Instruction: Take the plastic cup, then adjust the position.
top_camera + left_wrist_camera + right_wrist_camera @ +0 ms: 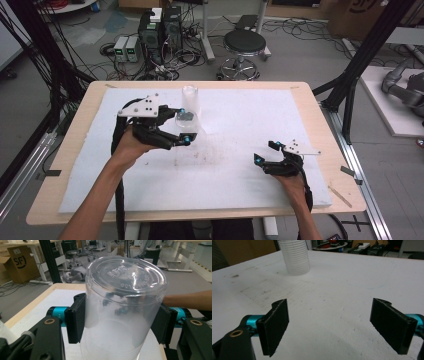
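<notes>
Cup of clear, slightly frosted plastic, with fine ribs near its rim and embossed writing on its flat base, stands upside down on the white pad near the desk's far edge, left of middle. Its long axis is upright, base up, mouth down. Left gripper pinches it from both sides, pads against the wall. Right gripper rests near the right edge, well apart, jaws spread with nothing between. A stool stands on the floor beyond the desk.
</notes>
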